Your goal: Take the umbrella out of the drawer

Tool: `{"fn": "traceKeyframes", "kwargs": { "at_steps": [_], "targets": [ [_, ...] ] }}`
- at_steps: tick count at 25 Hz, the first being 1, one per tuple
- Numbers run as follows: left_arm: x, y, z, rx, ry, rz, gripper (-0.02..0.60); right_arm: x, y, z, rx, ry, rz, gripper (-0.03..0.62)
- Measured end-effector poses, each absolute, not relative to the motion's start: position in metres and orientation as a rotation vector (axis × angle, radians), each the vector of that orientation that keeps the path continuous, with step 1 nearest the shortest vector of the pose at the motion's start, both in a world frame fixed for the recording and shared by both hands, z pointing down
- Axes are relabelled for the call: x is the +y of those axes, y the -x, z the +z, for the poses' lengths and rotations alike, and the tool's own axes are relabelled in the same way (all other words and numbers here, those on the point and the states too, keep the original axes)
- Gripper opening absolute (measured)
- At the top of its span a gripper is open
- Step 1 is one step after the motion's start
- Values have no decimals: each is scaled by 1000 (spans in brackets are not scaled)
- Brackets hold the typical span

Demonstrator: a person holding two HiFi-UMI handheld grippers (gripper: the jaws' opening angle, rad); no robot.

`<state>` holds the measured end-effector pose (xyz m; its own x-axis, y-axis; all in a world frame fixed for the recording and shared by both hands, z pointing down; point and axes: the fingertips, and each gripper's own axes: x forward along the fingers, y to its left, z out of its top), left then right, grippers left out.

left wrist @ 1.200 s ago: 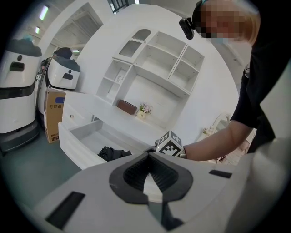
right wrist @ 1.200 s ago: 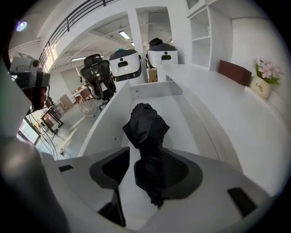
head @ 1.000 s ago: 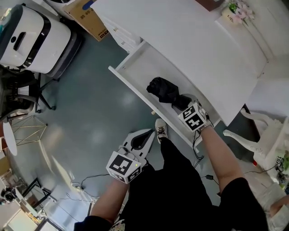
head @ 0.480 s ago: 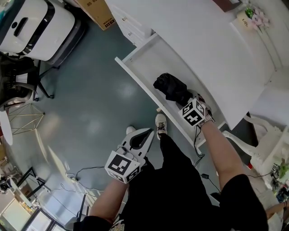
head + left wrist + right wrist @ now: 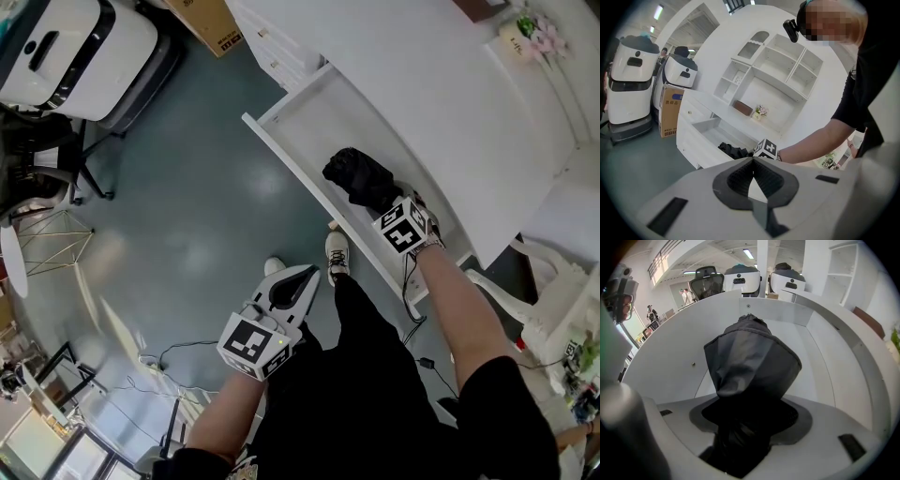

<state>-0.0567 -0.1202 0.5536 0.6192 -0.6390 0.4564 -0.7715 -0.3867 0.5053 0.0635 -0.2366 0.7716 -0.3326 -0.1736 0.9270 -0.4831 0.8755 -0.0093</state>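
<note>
- Two tongs are in shot, and only one is doing the work: the right tongs (image 5: 382, 210) point steeply down into the open drawer (image 5: 302, 120), which is pulled out from under the white counter (image 5: 422, 84).
- Down in that drawer lies the black folded umbrella (image 5: 357, 176), flat on the drawer bottom at the end nearest the person. It has not been lifted.
- From the right gripper view, the jaws have just been opening and now stand wide. The umbrella's dark, bunched fabric sits right between them, and the pads seem to flank the bundle rather than squeeze it.
- Over on the other side, the left tongs (image 5: 312, 272) hang above the grey floor (image 5: 187, 216), well apart from the drawer. Their jaws are pressed together on nothing at all.
- So this looks like the reach-and-straddle step: the grasp is being lined up and the take-out itself has not started.
- Next, I'd say the right tongs need to settle a touch lower so both pads sit on opposite sides of the bundle, then close firmly.
- The fabric looks soft, so it may give before the grip bites. A hold around the solid core would be the safer one.
- After that, the job calls for a lift straight up, high enough to clear the drawer's front wall.
</note>
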Motion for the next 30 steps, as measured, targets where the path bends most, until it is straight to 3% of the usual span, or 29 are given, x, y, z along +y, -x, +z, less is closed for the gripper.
{"fn": "traceKeyframes", "kwargs": {
  "at_steps": [30],
  "targets": [
    [-89,69,509,-1113,-2228,266,5,-225,-78,730,-1976,-661,534,244]
  ]
}}
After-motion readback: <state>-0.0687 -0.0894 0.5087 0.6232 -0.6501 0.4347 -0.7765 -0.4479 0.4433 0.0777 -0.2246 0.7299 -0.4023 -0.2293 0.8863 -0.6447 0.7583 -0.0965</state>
